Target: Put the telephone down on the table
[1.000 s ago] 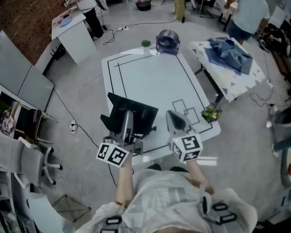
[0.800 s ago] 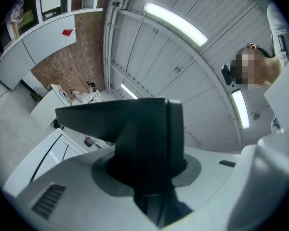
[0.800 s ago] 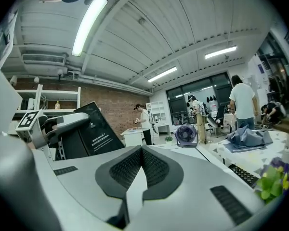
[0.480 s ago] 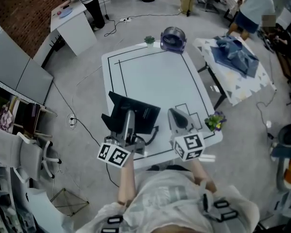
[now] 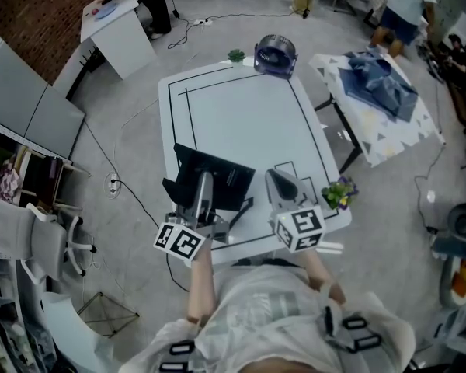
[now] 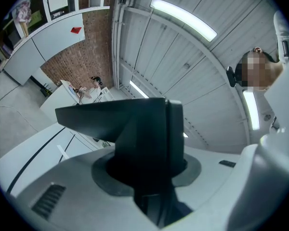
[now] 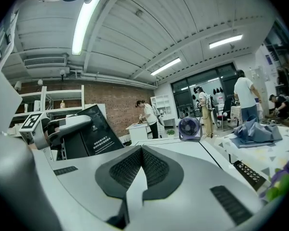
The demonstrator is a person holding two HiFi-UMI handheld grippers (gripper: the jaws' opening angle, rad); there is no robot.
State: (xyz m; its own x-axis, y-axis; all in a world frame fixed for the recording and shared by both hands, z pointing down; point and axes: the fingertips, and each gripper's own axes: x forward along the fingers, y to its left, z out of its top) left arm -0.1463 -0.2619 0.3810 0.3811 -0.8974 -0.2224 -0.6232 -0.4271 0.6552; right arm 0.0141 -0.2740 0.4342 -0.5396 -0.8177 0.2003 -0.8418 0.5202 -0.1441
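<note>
The telephone (image 5: 211, 179) is a black wedge-shaped set, held over the front left part of the white table (image 5: 241, 119). My left gripper (image 5: 204, 186) is shut on it; in the left gripper view the dark body (image 6: 135, 134) fills the gap between the jaws and points up toward the ceiling. Whether the telephone touches the table I cannot tell. My right gripper (image 5: 276, 180) hovers beside it to the right, shut and empty, with its ribbed pads (image 7: 154, 166) pressed together. The right gripper view also catches the telephone (image 7: 94, 134) and the left gripper (image 7: 62, 125).
A small round fan (image 5: 274, 54) and a potted plant (image 5: 235, 55) stand at the table's far edge. A bunch of flowers (image 5: 338, 191) sits at its front right corner. A side table with blue cloth (image 5: 380, 84) stands to the right. People stand far off.
The head view has shifted a little. Both grippers and the telephone keep nearly the same place over the table's front edge.
</note>
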